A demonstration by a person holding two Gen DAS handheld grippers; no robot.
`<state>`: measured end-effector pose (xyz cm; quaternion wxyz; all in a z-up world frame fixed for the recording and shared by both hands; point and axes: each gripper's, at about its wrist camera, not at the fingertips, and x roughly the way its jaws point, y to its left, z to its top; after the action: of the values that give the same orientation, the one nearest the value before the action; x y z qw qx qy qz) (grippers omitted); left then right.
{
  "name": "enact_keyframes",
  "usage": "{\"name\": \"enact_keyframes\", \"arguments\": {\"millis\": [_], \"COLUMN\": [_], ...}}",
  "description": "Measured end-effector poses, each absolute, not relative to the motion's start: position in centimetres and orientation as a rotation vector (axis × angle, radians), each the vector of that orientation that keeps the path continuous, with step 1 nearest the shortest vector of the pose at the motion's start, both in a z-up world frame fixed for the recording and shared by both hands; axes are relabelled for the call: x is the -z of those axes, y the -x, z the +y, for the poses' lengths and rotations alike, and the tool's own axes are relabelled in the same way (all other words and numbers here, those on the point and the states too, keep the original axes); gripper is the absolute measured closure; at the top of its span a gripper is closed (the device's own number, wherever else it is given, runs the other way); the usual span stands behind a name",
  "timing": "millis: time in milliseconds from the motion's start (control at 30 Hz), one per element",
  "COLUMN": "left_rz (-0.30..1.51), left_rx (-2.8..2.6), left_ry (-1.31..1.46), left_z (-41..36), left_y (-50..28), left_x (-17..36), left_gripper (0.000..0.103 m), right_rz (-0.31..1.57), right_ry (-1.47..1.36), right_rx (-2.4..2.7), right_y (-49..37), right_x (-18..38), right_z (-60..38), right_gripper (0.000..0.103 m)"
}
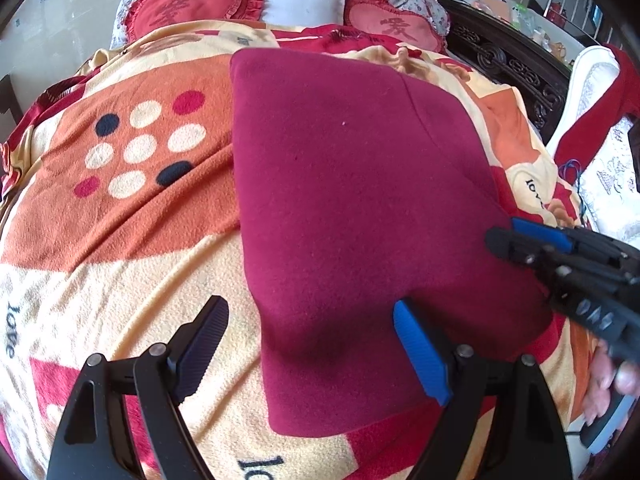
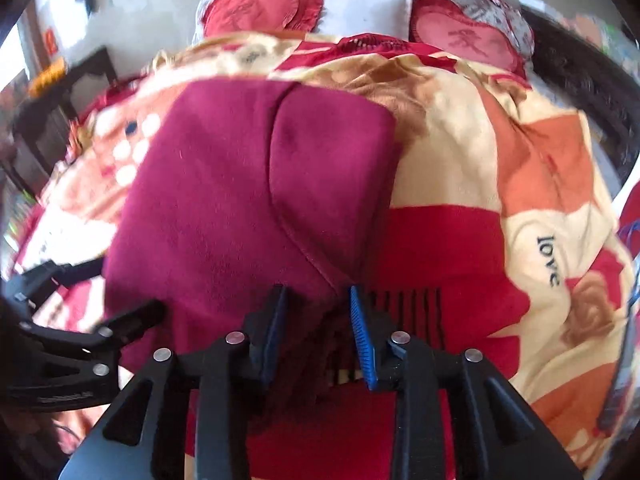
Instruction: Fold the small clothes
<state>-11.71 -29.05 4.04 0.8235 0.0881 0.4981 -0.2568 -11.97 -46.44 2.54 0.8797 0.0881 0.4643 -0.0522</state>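
Low over the garment (image 1: 360, 208), left hand-held gripper (image 1: 310, 340) hangs spread; right hand-held gripper (image 2: 318, 322) pinches its near edge.

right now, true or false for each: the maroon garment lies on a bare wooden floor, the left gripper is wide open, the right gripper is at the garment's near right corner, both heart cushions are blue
1. The maroon garment lies on a bare wooden floor. False: it lies on a patterned fleece blanket.
2. The left gripper is wide open. True: its jaws straddle the garment's near left edge, gripping nothing.
3. The right gripper is at the garment's near right corner. True: cloth sits bunched between its narrowly parted jaws.
4. Both heart cushions are blue. False: they are red.
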Motion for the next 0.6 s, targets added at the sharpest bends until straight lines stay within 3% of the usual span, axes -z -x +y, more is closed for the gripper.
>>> {"name": "enact_keyframes", "arguments": {"millis": [133,200,600], "left_rz": [1.037,1.045,1.179], "left_rx": [0.602,0.619,0.705], "left_ry": [-0.098,-0.052,0.117], "left_z": [-27.9,-27.5,-28.6], "left_y": [10.1,8.9,4.9], "left_x": [-5.5,-5.7,-1.7], "left_gripper": [0.015,0.015,0.008], "right_rz": [0.888,0.858,0.904], "right_ry": [-0.275,-0.332,-0.674], "right_rx": [0.074,0.066,-0.124], "right_y": [13.0,13.0,7.6], "right_x": [-4.2,-4.3,1.8], "right_z": [-48.2,-49.4,-52.3], "right_gripper": [0.076,0.056,0.044]}}
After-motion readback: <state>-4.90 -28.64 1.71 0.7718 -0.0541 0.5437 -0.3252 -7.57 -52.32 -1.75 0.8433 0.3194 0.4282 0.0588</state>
